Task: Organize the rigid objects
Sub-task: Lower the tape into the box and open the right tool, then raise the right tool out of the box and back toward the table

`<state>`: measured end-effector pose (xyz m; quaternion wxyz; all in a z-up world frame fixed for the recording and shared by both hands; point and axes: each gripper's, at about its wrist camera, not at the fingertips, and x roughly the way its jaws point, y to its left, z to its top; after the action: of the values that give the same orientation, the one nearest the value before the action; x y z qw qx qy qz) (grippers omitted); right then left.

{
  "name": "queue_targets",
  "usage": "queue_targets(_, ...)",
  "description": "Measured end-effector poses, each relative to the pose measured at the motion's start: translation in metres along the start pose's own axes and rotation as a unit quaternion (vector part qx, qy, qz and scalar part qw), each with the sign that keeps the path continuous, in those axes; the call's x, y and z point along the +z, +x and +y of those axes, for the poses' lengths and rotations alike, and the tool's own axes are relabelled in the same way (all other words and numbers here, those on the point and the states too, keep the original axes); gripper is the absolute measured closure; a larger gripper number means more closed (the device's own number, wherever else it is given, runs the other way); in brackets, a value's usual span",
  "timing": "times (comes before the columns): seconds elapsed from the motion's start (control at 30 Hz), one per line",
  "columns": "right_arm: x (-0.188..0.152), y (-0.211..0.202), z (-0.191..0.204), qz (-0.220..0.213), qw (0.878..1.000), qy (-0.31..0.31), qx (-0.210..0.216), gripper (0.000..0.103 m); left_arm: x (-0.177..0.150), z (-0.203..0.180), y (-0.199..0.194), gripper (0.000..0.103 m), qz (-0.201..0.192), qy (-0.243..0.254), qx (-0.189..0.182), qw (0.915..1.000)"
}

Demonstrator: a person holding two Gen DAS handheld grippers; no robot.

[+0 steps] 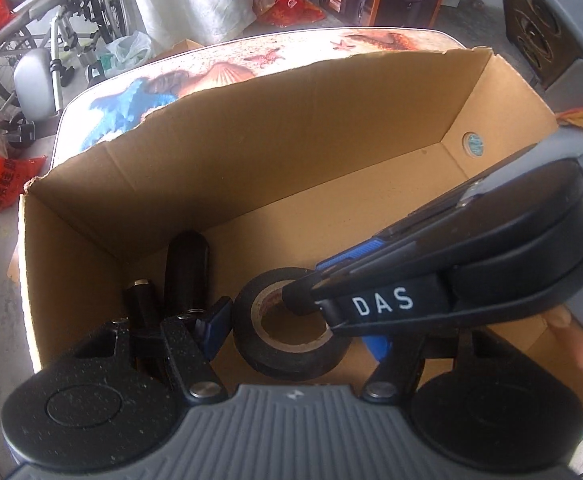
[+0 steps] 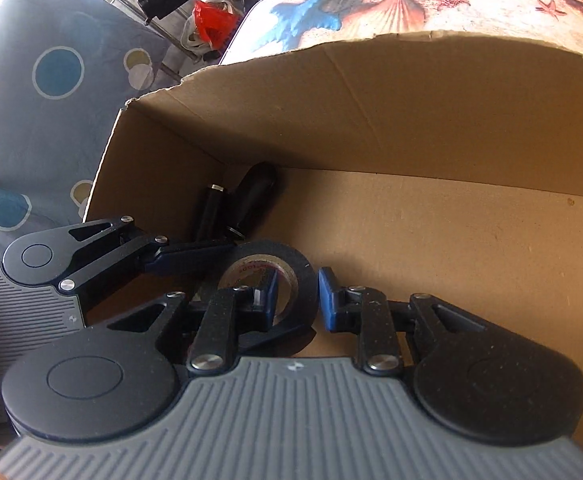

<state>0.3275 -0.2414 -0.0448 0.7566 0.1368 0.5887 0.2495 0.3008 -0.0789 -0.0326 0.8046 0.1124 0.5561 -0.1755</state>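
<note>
Right tongs [image 2: 297, 300] pinch the tape roll [image 2: 279, 248], clear only from right wrist; grip of left tongs [image 1: 297, 332] unclear.

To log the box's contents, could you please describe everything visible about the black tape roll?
The black tape roll is a glossy ring wound on a pale cardboard core with red print. It sits nearly flat, low in the cardboard box, beside dark cylindrical items. The right tongs pinch its wall, one finger inside the core and one outside. A finger of the left tongs sits at its outer edge; whether it presses is unclear.
</note>
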Motion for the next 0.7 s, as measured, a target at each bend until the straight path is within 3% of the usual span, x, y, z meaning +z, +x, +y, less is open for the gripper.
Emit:
queue_targets(0.27, 0.012, 0.012, -0.009, -0.012, 0.999, 0.024, 0.017, 0.076, -0.001, 0.006, -0.010, 0.029, -0.005, -0.030, -0.003, 0.9995)
queue_targets(0.4, 0.009, -0.010, -0.013, -0.043, 0.997, 0.042, 0.042, 0.074, -0.002, 0.005, -0.029, 0.027, -0.027, -0.039, -0.014, 0.9988)
queue_targets(0.5, -0.005, -0.049, -0.011, -0.092, 0.992, 0.045, 0.071, 0.070, -0.009, 0.000, -0.058, 0.020, -0.067, -0.036, -0.026, 0.9967)
queue_targets(0.6, -0.033, -0.094, -0.005, -0.157, 0.983, 0.029, 0.091, 0.054, -0.022, -0.007, -0.095, 0.012, -0.111, -0.029, -0.031, 0.9929)
queue_targets(0.7, -0.078, -0.145, 0.004, -0.236, 0.969, 0.001, 0.076, 0.035, -0.041, -0.015, -0.131, 0.007, -0.153, -0.041, -0.041, 0.9865)
